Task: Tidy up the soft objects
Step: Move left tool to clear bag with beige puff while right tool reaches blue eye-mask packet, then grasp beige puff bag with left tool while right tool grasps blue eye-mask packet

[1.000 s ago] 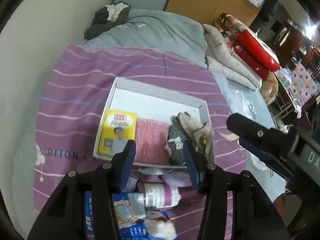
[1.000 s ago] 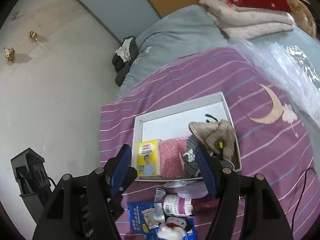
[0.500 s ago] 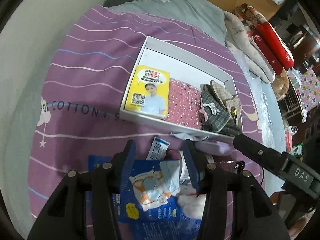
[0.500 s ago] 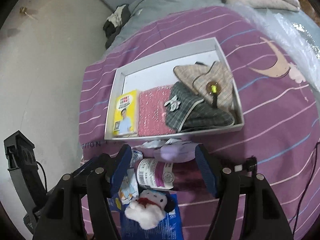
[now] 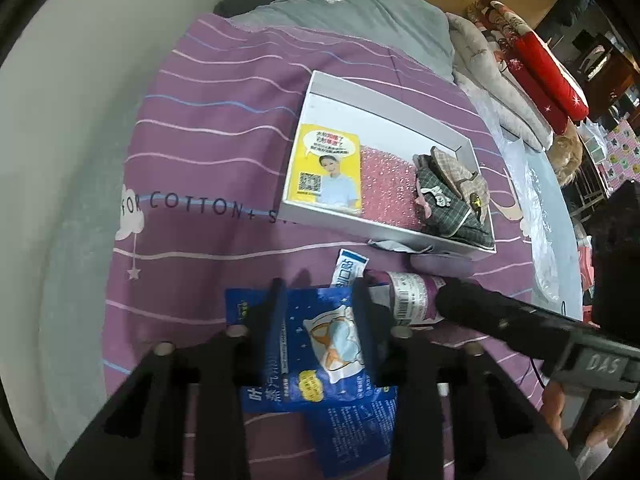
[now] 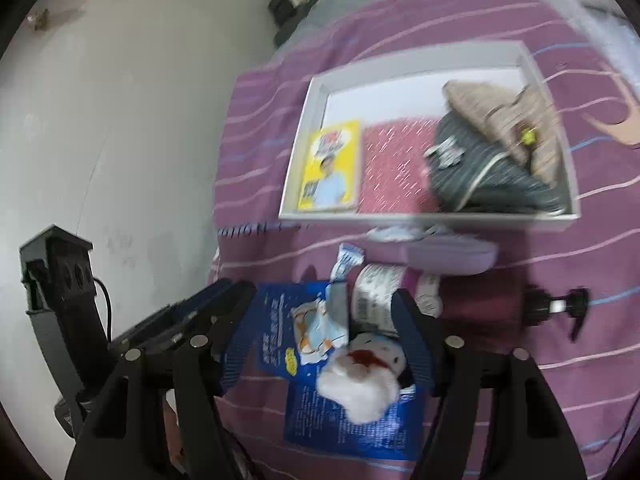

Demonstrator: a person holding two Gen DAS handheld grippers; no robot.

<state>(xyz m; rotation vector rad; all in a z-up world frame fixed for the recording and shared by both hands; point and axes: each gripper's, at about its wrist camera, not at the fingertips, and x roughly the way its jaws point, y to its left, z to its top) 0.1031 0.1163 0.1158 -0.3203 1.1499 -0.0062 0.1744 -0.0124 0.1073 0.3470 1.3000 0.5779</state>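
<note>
Low in the frame, the left gripper (image 5: 318, 304), jaws just closing, straddles one blue packet (image 5: 320, 354) on the purple bedspread (image 5: 200, 160); contact unclear. Best pinch one edge, then lift flat. The right gripper (image 6: 324, 330), narrowing but open, hovers over one white plush (image 6: 360, 380). One white tray (image 5: 384, 236) above holds two folded garments.

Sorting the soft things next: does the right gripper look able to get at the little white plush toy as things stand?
Probably yes: the plush toy lies uncovered on the blue packet, between the right gripper's open jaws.
</note>
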